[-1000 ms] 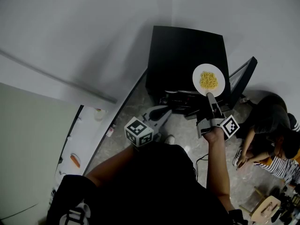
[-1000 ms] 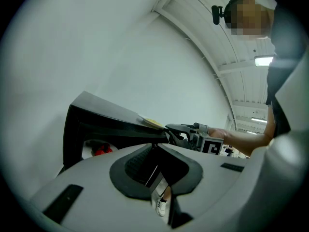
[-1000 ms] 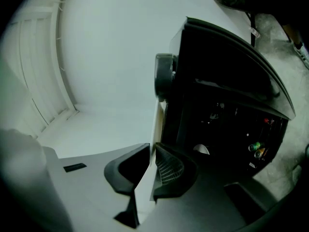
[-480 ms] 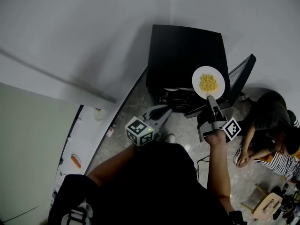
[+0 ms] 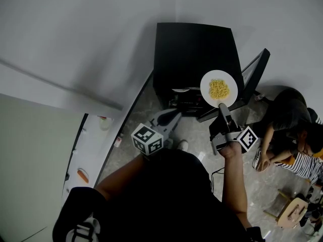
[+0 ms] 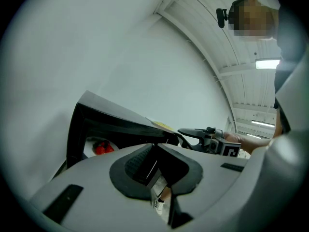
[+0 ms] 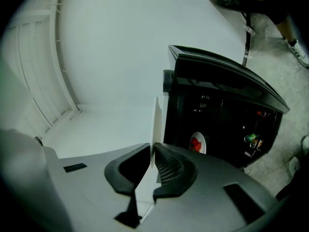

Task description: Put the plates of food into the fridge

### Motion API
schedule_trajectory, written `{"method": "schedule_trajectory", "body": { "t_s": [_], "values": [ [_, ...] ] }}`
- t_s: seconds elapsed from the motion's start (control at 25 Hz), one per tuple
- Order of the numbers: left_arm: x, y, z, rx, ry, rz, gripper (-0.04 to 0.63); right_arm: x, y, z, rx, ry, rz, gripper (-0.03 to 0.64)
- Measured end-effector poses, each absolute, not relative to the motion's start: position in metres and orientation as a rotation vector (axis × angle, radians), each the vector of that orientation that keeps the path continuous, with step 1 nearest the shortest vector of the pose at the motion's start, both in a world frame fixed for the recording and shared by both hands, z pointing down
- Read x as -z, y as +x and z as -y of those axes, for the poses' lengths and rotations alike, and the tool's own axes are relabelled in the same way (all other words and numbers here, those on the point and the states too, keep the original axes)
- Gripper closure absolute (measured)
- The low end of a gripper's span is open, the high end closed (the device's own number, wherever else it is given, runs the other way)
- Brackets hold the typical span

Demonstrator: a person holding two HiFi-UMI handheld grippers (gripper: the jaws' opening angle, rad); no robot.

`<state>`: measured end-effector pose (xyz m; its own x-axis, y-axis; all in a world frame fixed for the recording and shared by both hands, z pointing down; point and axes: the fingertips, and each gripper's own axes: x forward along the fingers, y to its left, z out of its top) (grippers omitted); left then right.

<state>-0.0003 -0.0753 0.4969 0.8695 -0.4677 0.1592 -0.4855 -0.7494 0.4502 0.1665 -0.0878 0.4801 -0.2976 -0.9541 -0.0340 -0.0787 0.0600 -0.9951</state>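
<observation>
Upper centre: black fridge (image 5: 194, 54), door swung open at right. At its open front, right of centre: white plate of noodles (image 5: 218, 88), pinched at the near rim by right tongs (image 5: 221, 108). Probably stiff, glazed, slippery, breakable, with loose food on top; best gripped deep on the rim and kept level. Left tongs (image 5: 175, 117) pressed together, empty, lower left of the plate.
</observation>
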Motion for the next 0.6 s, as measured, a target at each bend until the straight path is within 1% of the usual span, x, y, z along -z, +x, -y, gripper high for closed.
{"method": "schedule_trajectory", "body": {
  "t_s": [0.44, 0.6],
  "values": [
    [-0.489, -0.023, 0.029, -0.017, 2.574, 0.658, 0.566, -0.466, 0.128, 0.015, 1.312, -1.045, -1.594, 0.571],
    [-0.491, -0.022, 0.037, -0.033, 2.567, 0.65, 0.566, -0.47, 0.126, 0.011, 1.332, -1.042, -1.596, 0.571]
  ]
}}
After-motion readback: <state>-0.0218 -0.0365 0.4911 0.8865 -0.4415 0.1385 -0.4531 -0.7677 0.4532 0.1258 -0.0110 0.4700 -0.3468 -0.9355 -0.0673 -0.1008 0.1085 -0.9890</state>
